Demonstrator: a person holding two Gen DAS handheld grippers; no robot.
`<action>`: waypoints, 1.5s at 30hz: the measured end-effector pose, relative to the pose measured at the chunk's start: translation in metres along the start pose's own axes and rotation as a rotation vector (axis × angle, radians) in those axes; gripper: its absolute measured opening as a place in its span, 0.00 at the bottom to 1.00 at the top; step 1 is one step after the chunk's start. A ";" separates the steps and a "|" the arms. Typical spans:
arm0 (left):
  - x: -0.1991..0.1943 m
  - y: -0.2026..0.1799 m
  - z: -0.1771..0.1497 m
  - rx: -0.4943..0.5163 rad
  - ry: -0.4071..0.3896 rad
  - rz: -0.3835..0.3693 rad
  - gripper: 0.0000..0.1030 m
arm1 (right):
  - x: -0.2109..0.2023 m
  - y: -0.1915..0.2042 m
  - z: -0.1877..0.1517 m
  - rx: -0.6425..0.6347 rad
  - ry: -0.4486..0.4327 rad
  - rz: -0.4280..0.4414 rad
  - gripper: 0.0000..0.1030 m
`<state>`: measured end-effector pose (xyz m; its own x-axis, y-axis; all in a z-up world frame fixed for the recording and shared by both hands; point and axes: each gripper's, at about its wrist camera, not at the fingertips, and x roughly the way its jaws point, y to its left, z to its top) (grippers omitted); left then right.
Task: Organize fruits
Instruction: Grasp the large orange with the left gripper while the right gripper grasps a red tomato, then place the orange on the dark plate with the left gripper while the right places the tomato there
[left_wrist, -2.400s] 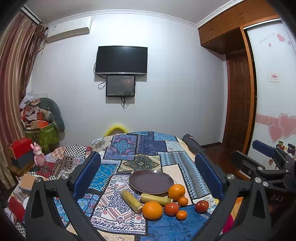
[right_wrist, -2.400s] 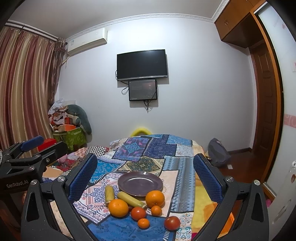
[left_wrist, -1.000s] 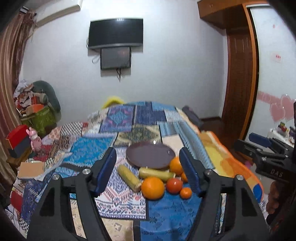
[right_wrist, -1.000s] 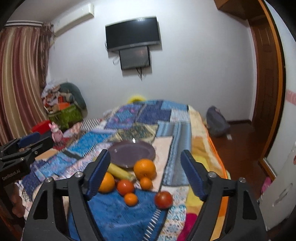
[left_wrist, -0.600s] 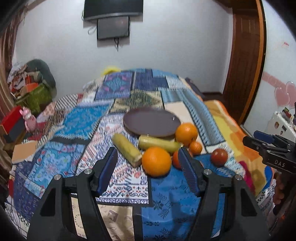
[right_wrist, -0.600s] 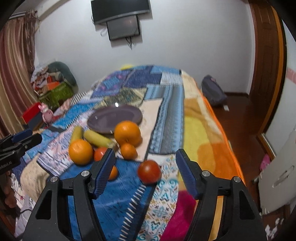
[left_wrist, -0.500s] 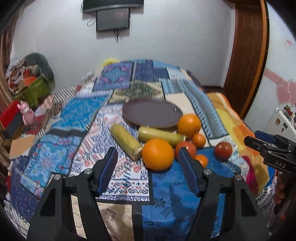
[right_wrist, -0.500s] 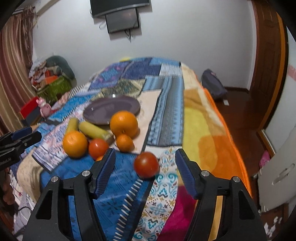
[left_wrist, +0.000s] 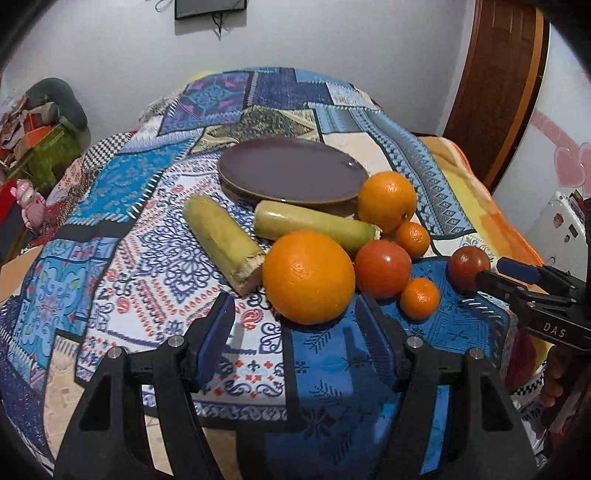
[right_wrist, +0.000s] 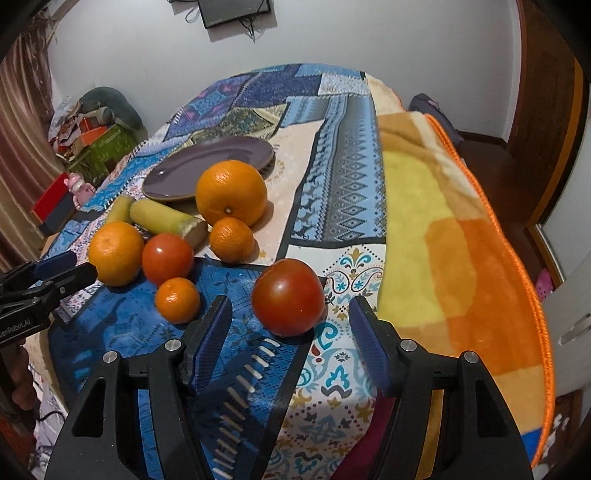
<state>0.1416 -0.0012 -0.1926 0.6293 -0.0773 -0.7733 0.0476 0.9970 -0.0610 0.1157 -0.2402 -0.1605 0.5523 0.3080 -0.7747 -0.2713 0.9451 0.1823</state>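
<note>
A dark purple plate (left_wrist: 288, 171) (right_wrist: 207, 162) lies on the patchwork bedspread. In front of it sit a big orange (left_wrist: 307, 277) (right_wrist: 115, 253), a second big orange (left_wrist: 386, 201) (right_wrist: 231, 192), two tomatoes (left_wrist: 382, 267) (right_wrist: 288, 297), small mandarins (left_wrist: 419, 298) (right_wrist: 177, 300) and two yellow-green cane pieces (left_wrist: 223, 234) (left_wrist: 314, 221). My left gripper (left_wrist: 295, 325) is open just short of the near big orange. My right gripper (right_wrist: 290, 325) is open, its jaws flanking the near tomato without touching it.
The bedspread (left_wrist: 122, 258) drops off at the near edge. An orange and yellow blanket (right_wrist: 454, 236) covers the right side. Boxes and a pink toy (left_wrist: 27, 201) sit on the floor at the left. A wooden door (left_wrist: 495, 85) stands at the back right.
Both grippers have moved down and forward toward the fruit. The left one now stands close before the big orange and the right one around the near tomato. The fruit has not moved.
</note>
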 end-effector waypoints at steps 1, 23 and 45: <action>0.003 -0.001 0.000 0.000 0.005 -0.004 0.66 | 0.002 0.000 0.000 0.002 0.005 0.001 0.61; 0.049 -0.005 0.018 -0.055 0.097 -0.022 0.63 | 0.022 -0.002 0.005 -0.013 0.038 0.034 0.44; -0.008 -0.010 0.034 -0.031 -0.007 -0.055 0.61 | -0.016 0.012 0.037 -0.043 -0.101 0.024 0.43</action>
<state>0.1621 -0.0108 -0.1646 0.6315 -0.1322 -0.7640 0.0582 0.9907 -0.1233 0.1328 -0.2295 -0.1233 0.6214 0.3423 -0.7047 -0.3178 0.9323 0.1726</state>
